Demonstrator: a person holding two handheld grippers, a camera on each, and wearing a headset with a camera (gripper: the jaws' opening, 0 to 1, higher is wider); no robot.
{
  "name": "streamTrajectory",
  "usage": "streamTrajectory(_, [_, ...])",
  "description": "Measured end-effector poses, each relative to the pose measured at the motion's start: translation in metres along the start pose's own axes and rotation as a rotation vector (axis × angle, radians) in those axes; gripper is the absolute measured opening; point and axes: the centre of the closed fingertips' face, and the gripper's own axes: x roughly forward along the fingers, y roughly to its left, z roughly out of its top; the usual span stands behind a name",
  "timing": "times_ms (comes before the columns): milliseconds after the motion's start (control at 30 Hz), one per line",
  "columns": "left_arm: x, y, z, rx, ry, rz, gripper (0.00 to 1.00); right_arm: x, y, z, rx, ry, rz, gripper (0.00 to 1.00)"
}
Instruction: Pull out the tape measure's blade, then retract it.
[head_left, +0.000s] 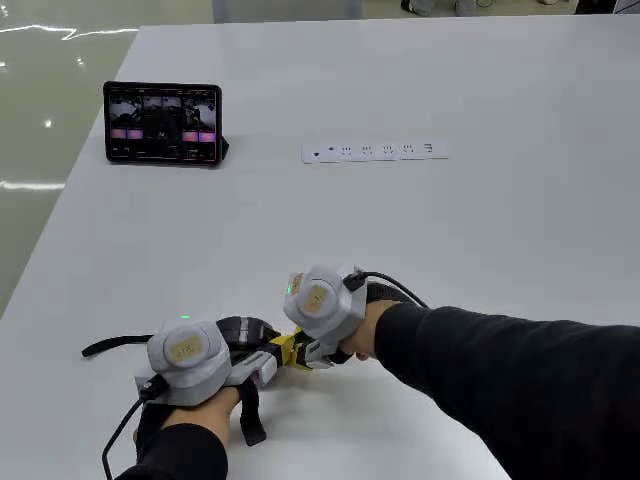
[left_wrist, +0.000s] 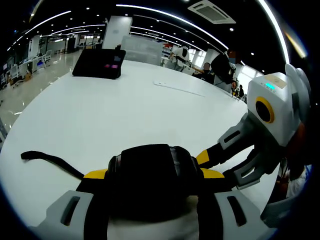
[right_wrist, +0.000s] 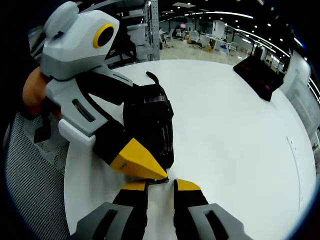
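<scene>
Low in the head view, the tape measure (head_left: 250, 330) sits on the tabletop (head_left: 450, 220), case clenched between left gripper (left_wrist: 152, 175) fingers. Case rigid, probably weighty; blade thin, springy: take its end hook (right_wrist: 161, 181). Right gripper (right_wrist: 160, 187) fingers flank that hook, narrowly apart; whether they grip it cannot be told.

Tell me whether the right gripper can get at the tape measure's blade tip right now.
Probably yes: the right gripper has its jaws right at the blade tip, with nothing between, while the left gripper clamps the tape measure.
</scene>
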Motion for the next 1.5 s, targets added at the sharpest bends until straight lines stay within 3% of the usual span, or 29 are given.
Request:
streamTrajectory(233, [-0.005,-0.002,0.002,0.066,0.010,-0.022,0.66,-0.024,-0.010,-0.012,0.026,-0.025,-0.045,0.20])
streamTrajectory(533, [-0.009,-0.002,0.000,0.077,0.051,-0.072,0.84,-0.051,-0.010,-0.030,0.055,-0.080,-0.101,0.23])
streamTrajectory(667, [-0.012,-0.001,0.006,0.116,0.025,-0.083,0.91,-0.062,-0.008,-0.037,0.082,-0.103,-0.121,0.25])
streamTrajectory(800, [-0.016,0.006,0.005,0.113,0.037,-0.100,0.99,-0.072,-0.003,-0.040,0.103,-0.141,-0.134,0.28])
streamTrajectory(1067, [-0.029,0.014,0.003,0.101,0.042,-0.159,0.99,-0.093,0.002,-0.054,0.196,-0.210,-0.169,0.43])
streamTrajectory(1100, [-0.031,0.008,0.005,0.078,0.031,-0.203,0.99,-0.095,0.003,-0.056,0.203,-0.213,-0.174,0.45])
streamTrajectory(1133, [-0.034,0.003,0.015,0.069,-0.024,-0.245,0.99,-0.098,0.003,-0.060,0.222,-0.215,-0.182,0.46])
streamTrajectory(1200, [-0.038,0.014,0.016,0.126,-0.018,-0.199,0.99,-0.103,0.003,-0.063,0.236,-0.229,-0.195,0.50])
streamTrajectory(1233, [-0.040,0.015,0.014,0.122,0.002,-0.204,0.99,-0.106,0.004,-0.064,0.243,-0.239,-0.197,0.53])
streamTrajectory(1300, [-0.046,0.015,0.019,0.116,-0.021,-0.233,0.99,-0.112,0.004,-0.068,0.258,-0.256,-0.210,0.56])
streamTrajectory(1367, [-0.049,0.023,0.017,0.162,0.007,-0.209,0.99,-0.116,0.003,-0.072,0.266,-0.260,-0.221,0.60])
streamTrajectory(1467, [-0.060,0.023,0.019,0.165,0.022,-0.263,0.99,-0.126,0.008,-0.072,0.291,-0.320,-0.211,0.70])
streamTrajectory(1500, [-0.063,0.022,0.020,0.171,0.019,-0.281,0.99,-0.128,0.008,-0.075,0.290,-0.315,-0.215,0.73])
